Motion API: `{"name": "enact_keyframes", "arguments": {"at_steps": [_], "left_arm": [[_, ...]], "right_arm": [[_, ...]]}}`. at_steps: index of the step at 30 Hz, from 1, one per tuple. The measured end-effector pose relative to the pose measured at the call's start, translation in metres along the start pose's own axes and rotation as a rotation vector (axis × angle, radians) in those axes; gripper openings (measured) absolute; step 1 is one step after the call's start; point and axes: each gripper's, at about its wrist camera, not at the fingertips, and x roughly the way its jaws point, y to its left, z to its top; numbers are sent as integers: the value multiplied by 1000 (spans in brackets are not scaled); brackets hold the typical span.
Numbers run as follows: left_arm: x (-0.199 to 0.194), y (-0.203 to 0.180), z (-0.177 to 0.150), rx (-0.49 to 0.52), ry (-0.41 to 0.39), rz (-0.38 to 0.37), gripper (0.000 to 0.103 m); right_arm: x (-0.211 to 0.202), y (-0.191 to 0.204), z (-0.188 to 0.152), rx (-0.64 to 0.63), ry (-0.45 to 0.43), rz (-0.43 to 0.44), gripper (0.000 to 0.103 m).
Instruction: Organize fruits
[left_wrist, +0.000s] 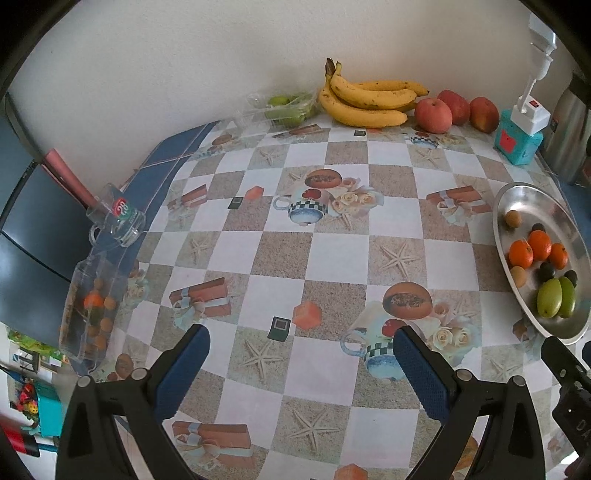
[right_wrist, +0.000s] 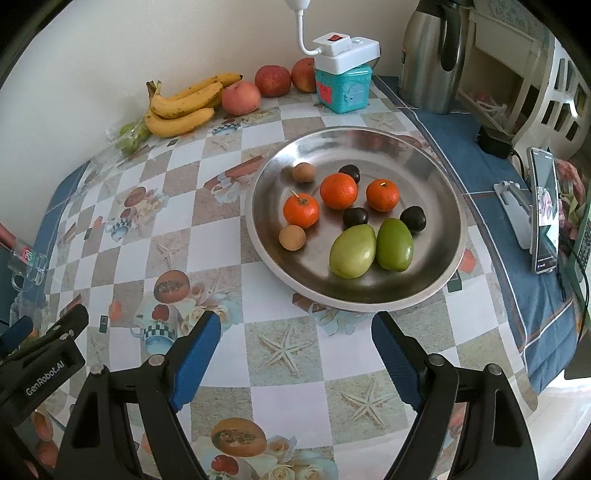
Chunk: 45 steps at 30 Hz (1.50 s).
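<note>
- The metal dish (right_wrist: 436, 177) looked like brushed steel, shiny, throwing back blurred reflections of the fruit.
- The tablecloth (right_wrist: 229, 236) was a smooth, printed plastic sheet with a faint sheen; a blue woven cloth (right_wrist: 491, 206) showed under it at the edge.
- The tangerines (right_wrist: 338, 191) had glossy, finely pitted peel; the two green fruits (right_wrist: 352, 251) were smooth and waxy.
- The bananas (left_wrist: 365, 99) were matt yellow with brown flecks.
- The flask (right_wrist: 428, 62) was satin steel with a black plastic handle.
- The gripper pads (right_wrist: 194, 365) were blue and finely ribbed, on matt black plastic fingers.
- The jar (left_wrist: 92, 306) was clear and glossy.
</note>
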Motion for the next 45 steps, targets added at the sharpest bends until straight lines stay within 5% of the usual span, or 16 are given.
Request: {"name": "enact_keyframes", "arguments": {"at_steps": [45], "left_arm": [[4,1,-1,-18,19,-13,101]], "right_arm": [[4,1,0,-12,19,-17,84]]}}
